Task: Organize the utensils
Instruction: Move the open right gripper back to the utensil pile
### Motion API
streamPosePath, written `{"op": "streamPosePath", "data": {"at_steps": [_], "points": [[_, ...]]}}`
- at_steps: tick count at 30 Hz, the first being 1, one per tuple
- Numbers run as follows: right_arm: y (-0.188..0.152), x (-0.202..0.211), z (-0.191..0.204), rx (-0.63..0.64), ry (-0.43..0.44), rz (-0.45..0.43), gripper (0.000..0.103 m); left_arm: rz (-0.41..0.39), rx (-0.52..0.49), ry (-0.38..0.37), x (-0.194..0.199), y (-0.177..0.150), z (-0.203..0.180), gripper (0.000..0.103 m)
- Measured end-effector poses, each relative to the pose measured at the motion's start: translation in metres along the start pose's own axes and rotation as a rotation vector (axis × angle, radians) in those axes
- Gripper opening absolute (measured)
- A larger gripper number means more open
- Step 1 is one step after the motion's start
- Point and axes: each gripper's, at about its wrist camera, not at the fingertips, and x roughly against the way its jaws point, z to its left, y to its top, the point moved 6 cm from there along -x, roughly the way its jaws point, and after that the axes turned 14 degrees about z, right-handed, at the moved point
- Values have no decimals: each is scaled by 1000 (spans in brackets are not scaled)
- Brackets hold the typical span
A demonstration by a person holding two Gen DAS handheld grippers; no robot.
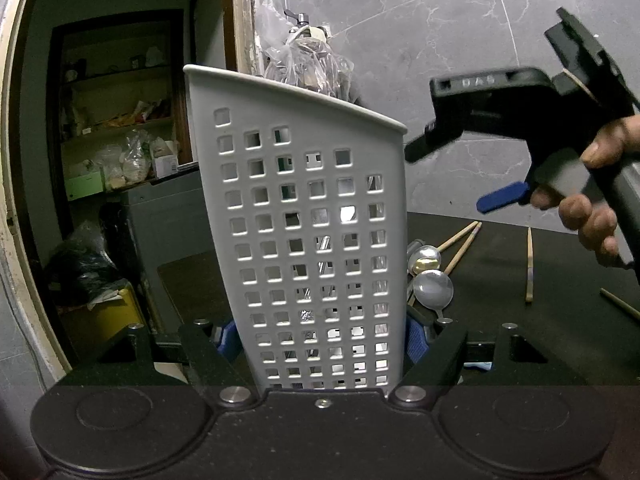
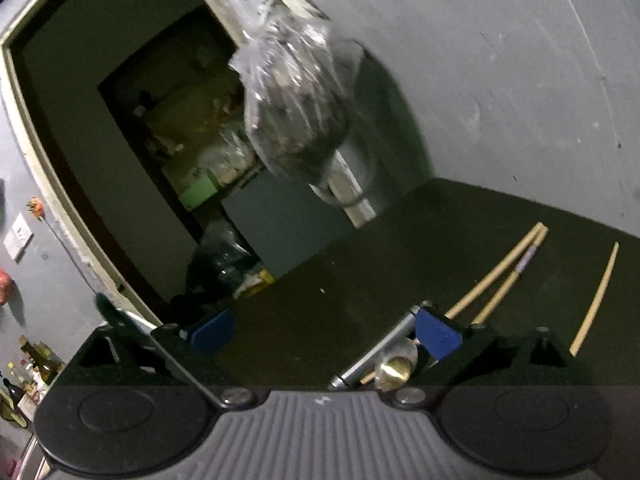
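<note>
The left gripper (image 1: 320, 344) stays out of motion, its blue pads (image 1: 416, 342) pressed against something wide held between them. The right gripper (image 2: 324, 330) stands wide apart, empty, seemingly tilted; a bare hand (image 1: 596, 196) grips its handle.

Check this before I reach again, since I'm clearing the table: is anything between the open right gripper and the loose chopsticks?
Nothing visible does. The right gripper stands open and empty, and bare dark table leads to the chopsticks. The spoons lie near its right finger, beside that path.
</note>
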Motion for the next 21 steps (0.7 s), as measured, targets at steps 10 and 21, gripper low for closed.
{"op": "streamPosePath", "data": {"at_steps": [10,21], "points": [[-18,-32,-6,80,-164,148,102,1,0,2,0,0,0,77],[-43,-52,-7,147,-241,293,102,2,1,2,0,0,0,77]]}}
